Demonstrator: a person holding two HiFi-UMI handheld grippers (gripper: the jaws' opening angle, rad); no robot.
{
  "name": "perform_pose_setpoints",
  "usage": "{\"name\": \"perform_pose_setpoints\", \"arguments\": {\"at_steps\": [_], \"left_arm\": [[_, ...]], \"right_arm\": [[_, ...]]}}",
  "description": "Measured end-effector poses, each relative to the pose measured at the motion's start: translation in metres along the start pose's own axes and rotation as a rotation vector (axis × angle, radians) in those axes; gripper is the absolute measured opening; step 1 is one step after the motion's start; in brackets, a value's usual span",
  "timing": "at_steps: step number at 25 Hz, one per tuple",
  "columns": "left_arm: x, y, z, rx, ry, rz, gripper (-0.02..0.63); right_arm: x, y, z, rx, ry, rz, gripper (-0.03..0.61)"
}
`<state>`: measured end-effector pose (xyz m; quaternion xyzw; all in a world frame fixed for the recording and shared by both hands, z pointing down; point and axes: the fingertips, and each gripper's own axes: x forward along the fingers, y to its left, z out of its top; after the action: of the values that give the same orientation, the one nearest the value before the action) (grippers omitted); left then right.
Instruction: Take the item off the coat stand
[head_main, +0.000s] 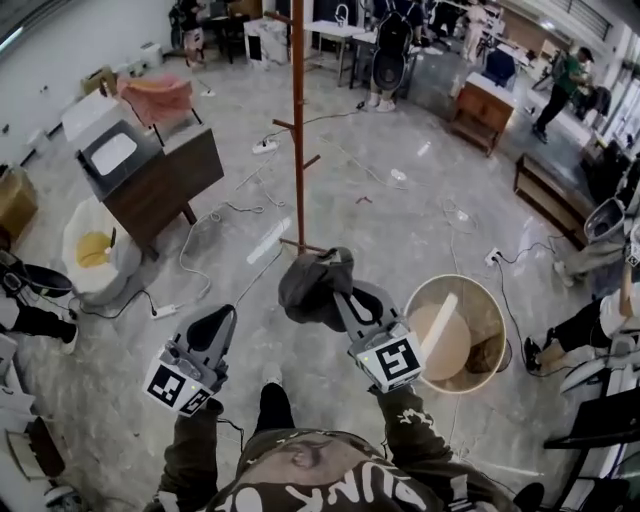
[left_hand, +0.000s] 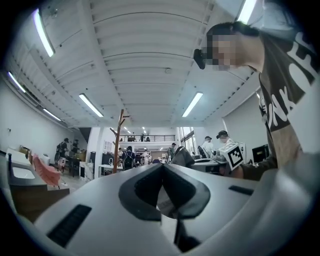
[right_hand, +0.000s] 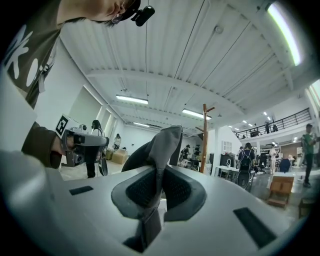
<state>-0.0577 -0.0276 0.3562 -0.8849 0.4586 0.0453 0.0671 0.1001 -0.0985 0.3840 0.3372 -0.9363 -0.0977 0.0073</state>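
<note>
Right gripper view: the right gripper (right_hand: 159, 171) clamps one thin fold of grey cloth (right_hand: 164, 144), which may slip free; the left gripper (left_hand: 162, 167) sits closed, empty.

Not much to read. The only lettering is the big white print on the person's dark shirt (head_main: 335, 485): upside down at the bottom of the head view, roughly "UNK"; "NK" at the right edge of the left gripper view, rest cut off. The marker cubes (head_main: 397, 358) just carry black-and-white square codes.
</note>
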Motion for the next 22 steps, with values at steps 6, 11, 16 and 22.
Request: {"name": "perform_pose_setpoints", "arguments": {"at_steps": [6, 11, 16, 22], "left_arm": [[-0.020, -0.075, 0.022, 0.026, 0.036, 0.023, 0.005], [-0.025, -0.113, 0.030, 0.046, 0.034, 0.011, 0.005], [-0.030, -0.140, 0.033, 0.052, 0.034, -0.020, 0.005], [-0.058, -0.173, 0.039, 0.048, 0.032, -0.044, 0.005]], "right_arm": [[-0.074, 0.008, 0.014, 0.011, -0.010, 0.011, 0.032], [-0.108, 0.014, 0.018, 0.014, -0.031, 0.008, 0.032], [-0.130, 0.024, 0.022, 0.011, -0.038, -0.005, 0.032], [-0.163, 0.053, 0.030, 0.007, -0.037, -0.014, 0.032]]}}
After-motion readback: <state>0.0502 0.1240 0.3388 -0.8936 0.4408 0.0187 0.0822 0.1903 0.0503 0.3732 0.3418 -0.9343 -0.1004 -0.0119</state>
